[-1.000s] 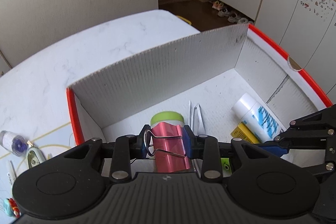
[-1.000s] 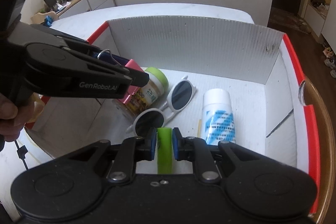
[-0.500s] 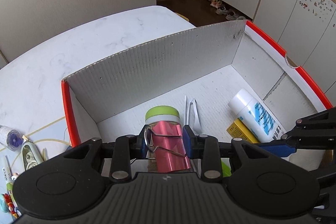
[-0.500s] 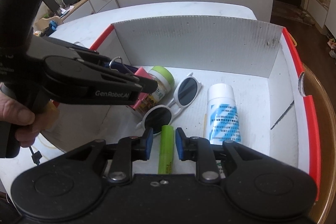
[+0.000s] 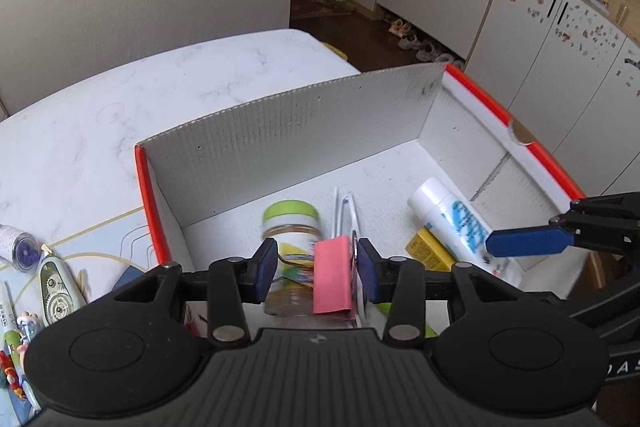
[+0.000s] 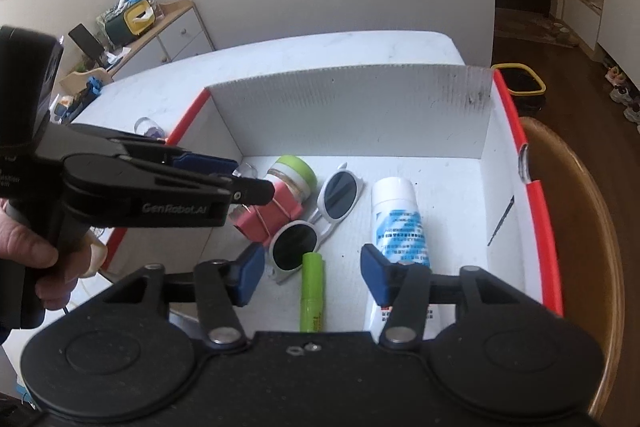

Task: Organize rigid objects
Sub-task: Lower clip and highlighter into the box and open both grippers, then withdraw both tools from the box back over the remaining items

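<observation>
On the white marble surface (image 5: 80, 131) at far left lie a correction-tape dispenser (image 5: 56, 287) and a small clear jar (image 5: 18, 245), just outside the red-edged white box (image 5: 304, 131). Inside the box, the left tongs (image 5: 316, 269) stand wide apart over a pink binder clip (image 5: 333, 275), which sits free between the blue pads, close to the right one, resting against a green-lidded jar (image 6: 294, 173) that lies on its side with its lid toward the far wall. Beside the jar, white sunglasses (image 6: 316, 221) run diagonally across the box floor. A green marker (image 6: 313, 293) lies next to them, its long axis pointing away from the right camera toward the far wall, between the widely opened right tongs (image 6: 314, 281) but untouched by either pad. Farther right a white tube with blue print (image 6: 398, 221) lies parallel to the marker, cap end toward the far wall.
</observation>
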`<state>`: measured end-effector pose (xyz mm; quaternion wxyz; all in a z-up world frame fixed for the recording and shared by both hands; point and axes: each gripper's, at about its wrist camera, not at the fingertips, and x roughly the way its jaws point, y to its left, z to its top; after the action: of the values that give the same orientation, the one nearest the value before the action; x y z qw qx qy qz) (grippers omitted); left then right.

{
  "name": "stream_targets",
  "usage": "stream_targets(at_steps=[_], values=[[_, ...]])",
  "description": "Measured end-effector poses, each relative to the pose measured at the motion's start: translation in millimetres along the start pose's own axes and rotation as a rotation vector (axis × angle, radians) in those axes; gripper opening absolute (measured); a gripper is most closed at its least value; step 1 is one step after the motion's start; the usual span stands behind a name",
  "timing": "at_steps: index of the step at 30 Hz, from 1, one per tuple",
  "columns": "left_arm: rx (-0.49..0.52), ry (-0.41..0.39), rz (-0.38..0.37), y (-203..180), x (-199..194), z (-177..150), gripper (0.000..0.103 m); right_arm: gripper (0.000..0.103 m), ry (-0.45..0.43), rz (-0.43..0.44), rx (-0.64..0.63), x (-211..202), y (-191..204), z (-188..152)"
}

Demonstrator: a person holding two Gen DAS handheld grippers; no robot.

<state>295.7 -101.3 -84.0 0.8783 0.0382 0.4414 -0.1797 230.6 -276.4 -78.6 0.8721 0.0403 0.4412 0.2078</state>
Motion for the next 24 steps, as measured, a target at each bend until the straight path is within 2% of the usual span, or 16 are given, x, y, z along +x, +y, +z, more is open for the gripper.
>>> stream_targets(at_steps=[18, 19, 21, 24], values=[[-0.011, -0.119, -0.039, 19.7, -77.4, -24.0, 0.043, 0.063, -0.07, -0.021, 0.008, -31.4, 35.5, -0.6], [-0.009, -0.124, -0.043, 22.1, -81.5, -26.1, 0.045, 0.063, -0.074, -0.021, 0.01, -32.6, 38.5, -0.7], [-0.008, -0.14, -0.04, 27.9, -90.7, -30.9, 0.064, 0.069, -0.084, -0.025, 0.011, -35.1, 45.6, -1.3], [-0.013, -0.157, -0.037, 38.4, -102.4, -37.6, 0.067, 0.076, -0.098, -0.029, 0.007, -37.3, 57.5, -2.8]])
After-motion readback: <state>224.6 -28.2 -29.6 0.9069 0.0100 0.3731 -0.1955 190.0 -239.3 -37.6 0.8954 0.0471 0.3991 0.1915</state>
